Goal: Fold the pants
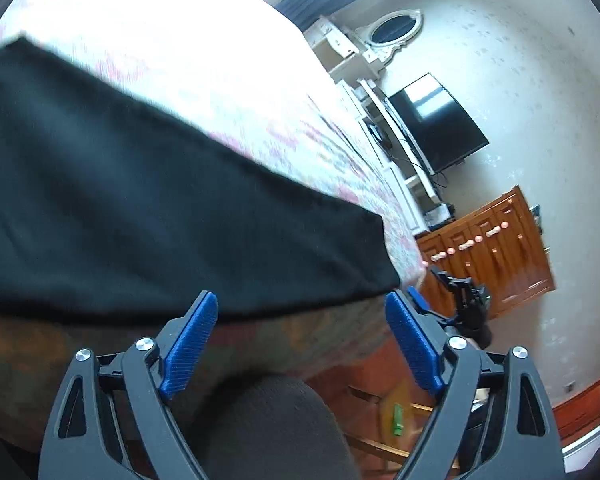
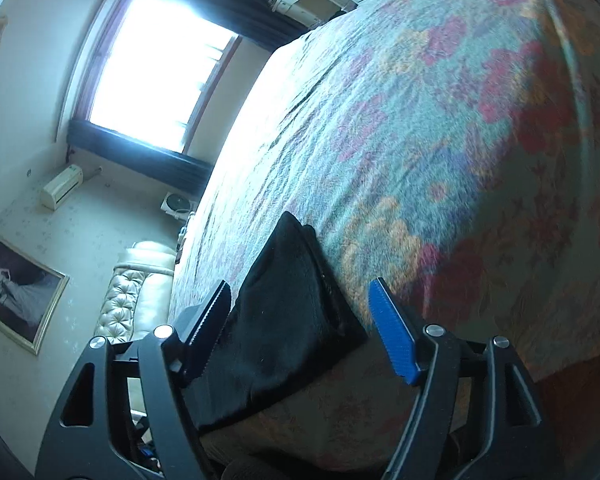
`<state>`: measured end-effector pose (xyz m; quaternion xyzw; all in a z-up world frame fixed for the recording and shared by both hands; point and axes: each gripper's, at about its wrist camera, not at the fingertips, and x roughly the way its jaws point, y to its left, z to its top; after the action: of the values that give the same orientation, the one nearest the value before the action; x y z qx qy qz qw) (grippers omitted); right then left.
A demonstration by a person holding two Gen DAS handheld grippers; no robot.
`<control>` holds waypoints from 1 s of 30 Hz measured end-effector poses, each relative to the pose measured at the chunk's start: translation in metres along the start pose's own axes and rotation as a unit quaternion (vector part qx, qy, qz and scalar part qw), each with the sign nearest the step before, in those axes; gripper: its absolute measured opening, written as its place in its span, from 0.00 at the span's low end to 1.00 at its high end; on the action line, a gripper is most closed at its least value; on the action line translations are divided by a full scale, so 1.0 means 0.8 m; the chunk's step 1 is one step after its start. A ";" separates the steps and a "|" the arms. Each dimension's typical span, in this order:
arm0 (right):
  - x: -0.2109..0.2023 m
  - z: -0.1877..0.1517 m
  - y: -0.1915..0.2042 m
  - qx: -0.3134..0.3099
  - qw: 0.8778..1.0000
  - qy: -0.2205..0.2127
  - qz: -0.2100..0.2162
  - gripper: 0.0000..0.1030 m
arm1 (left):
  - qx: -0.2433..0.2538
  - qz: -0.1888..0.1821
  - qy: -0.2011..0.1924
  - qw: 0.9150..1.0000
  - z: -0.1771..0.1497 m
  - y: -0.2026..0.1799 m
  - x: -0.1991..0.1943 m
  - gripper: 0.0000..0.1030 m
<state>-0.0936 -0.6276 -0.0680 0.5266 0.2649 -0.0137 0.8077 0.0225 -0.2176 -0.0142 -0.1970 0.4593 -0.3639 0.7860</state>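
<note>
Pants: black pants lie flat on the bed, near its edge; from the right wrist view they show as a folded stack with a layered edge hanging a little over the bed's side.
Bed: floral bedspread in red, orange and teal; far part washed out by window light.
Left tool: left tool spread wide, blue pads apart, nothing between them; it hovers just off the pants' near edge.
Right tool: right tool also spread, pants between its two fingers but not pinched; blue pad clear of the cloth, whether the other finger touches it I cannot tell.
Room: window, television, wooden cabinet, framed picture, tufted headboard.
Motion blur: heavy in both views.
</note>
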 end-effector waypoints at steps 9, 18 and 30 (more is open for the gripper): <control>0.086 0.042 -0.016 0.005 0.985 0.166 0.043 0.83 | 0.173 0.357 -0.063 0.916 0.087 0.103 -0.092 0.85; 0.121 0.045 0.023 -0.027 0.963 0.255 0.080 0.87 | -0.054 0.395 -0.029 0.917 0.113 0.312 -0.197 0.85; 0.181 0.023 0.050 -0.027 0.952 0.302 0.043 0.19 | -0.025 0.342 -0.016 0.939 0.087 0.320 -0.190 0.95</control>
<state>0.0505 -0.5884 -0.0925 0.4947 0.4739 0.1886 0.7036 0.1355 0.0634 -0.0561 -0.0538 0.4957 -0.0587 0.8648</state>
